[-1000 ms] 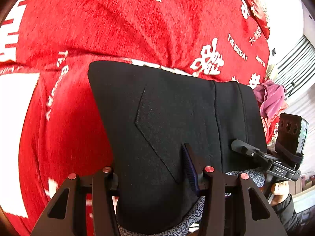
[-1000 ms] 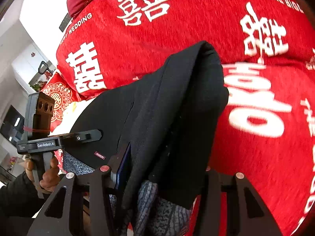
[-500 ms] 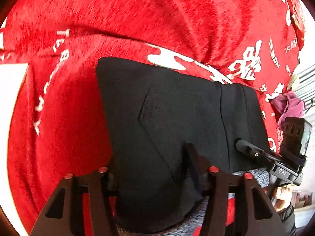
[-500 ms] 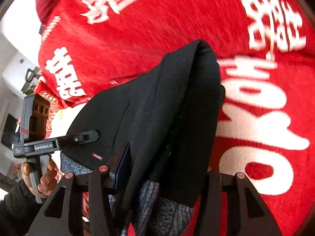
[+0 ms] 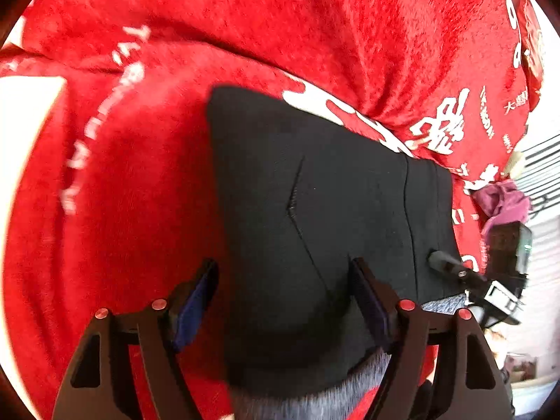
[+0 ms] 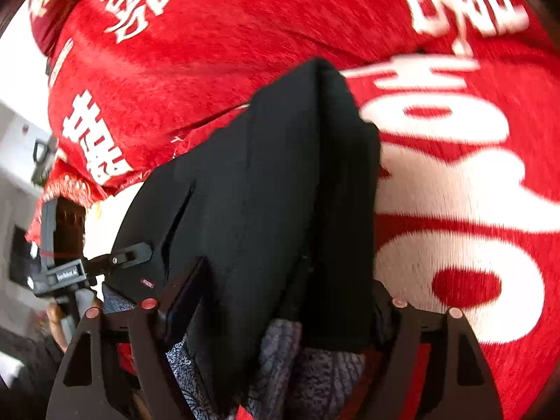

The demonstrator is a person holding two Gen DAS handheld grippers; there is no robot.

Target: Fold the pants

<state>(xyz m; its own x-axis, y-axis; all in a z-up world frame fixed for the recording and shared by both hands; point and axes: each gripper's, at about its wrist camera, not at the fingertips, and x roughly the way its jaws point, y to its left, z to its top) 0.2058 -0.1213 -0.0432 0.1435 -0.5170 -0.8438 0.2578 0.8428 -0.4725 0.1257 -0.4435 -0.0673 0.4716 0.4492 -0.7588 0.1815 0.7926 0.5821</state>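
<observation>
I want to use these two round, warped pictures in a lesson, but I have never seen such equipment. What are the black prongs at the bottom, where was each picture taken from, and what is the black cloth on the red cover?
There is no robot. A person holds a hand-held gripper in each hand, each with a wide-angle camera looking along its two prongs. One picture comes from the left hand-held gripper, the other from the right hand-held gripper.

The black cloth is a pair of folded pants with a grey lining, lying on a red blanket with white lettering. Both grippers' jaws are opening, with the pants between them, so the pants are being let go.

A purple cloth lies further off.
</observation>
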